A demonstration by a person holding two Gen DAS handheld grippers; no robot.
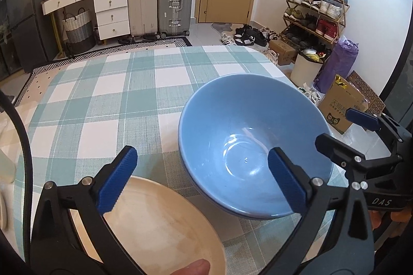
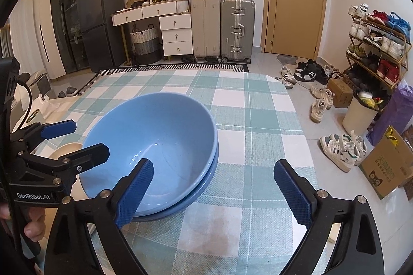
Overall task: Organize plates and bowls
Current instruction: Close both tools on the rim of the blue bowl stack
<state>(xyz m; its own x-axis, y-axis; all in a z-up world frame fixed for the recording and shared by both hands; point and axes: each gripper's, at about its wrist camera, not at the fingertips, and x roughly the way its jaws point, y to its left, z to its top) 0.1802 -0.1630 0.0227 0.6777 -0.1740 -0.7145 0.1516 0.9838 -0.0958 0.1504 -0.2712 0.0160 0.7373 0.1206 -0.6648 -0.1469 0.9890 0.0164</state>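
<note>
Two blue bowls [image 1: 247,135] [image 2: 155,135] sit nested, upright, on the checked tablecloth [image 1: 108,99] [image 2: 247,125]. A cream plate [image 1: 155,223] lies to their left, with its edge [image 2: 64,148] showing in the right wrist view. My left gripper [image 1: 202,151] [image 2: 91,136] is open; one finger hangs over the plate, the other over the top bowl's inside, and neither pad presses on anything. My right gripper [image 2: 213,163] [image 1: 340,127] is open too, its left finger at the bowls' near rim and its right finger over bare cloth.
The table's right edge [image 2: 296,120] drops to a floor strewn with shoes [image 2: 340,148], a cardboard box [image 2: 387,171] and a white bin [image 2: 358,115]. Suitcases [image 2: 222,29], a drawer unit and a door stand at the far wall. A thumb [image 1: 196,267] shows at the bottom edge.
</note>
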